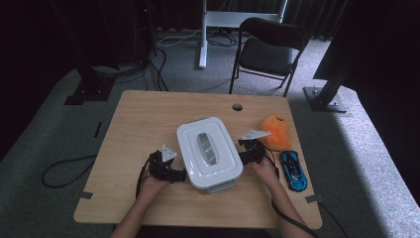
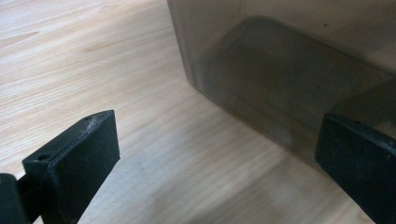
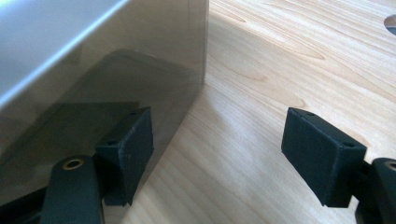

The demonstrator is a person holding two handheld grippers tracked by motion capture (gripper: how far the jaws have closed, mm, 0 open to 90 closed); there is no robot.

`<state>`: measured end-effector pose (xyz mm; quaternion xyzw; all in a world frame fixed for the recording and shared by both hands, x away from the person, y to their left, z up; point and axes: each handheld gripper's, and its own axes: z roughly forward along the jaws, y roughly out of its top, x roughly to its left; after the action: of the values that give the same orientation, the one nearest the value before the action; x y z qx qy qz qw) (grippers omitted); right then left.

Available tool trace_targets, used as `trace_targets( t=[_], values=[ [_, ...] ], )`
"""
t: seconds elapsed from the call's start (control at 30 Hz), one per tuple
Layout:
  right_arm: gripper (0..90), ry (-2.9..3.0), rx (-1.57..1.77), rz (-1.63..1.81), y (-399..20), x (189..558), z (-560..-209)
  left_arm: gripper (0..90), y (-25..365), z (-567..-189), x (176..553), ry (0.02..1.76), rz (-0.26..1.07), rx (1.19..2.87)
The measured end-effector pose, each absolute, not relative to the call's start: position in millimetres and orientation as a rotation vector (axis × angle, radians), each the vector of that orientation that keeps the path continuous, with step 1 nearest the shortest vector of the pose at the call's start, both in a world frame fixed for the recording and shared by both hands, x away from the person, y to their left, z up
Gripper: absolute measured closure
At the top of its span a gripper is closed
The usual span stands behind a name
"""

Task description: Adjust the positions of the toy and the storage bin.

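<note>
Left gripper (image 1: 179, 174): jaws standing apart, sitting at the white box's (image 1: 208, 153) lower-left side, centre frame.
Right gripper (image 1: 243, 157): jaws gaping wide, sitting against its right side.

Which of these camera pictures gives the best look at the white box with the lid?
The high view: the whole white lidded box shows there, lid on with its grey handle, on the wooden table between both tongs. The left gripper view catches only a lower corner of its translucent wall; the right gripper view shows another wall corner under the lid's rim.

One box (image 1: 209, 153), two toys (image 1: 276, 132).
</note>
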<state>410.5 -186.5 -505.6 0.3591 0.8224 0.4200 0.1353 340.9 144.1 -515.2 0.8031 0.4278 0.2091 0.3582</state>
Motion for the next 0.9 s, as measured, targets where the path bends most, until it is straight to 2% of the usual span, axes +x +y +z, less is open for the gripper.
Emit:
trace_targets(
  t=[0.43,0.9],
  values=[
    [24.9,2.396,1.052,1.267,-197.7,399.9,-514.8,0.3,139.6,-517.0,325.6,1.077,0.490,2.081],
    [25.6,2.414,1.025,1.296,-182.4,410.6,-515.7,0.2,150.1,-518.7,317.8,1.095,0.493,2.082]
  ],
)
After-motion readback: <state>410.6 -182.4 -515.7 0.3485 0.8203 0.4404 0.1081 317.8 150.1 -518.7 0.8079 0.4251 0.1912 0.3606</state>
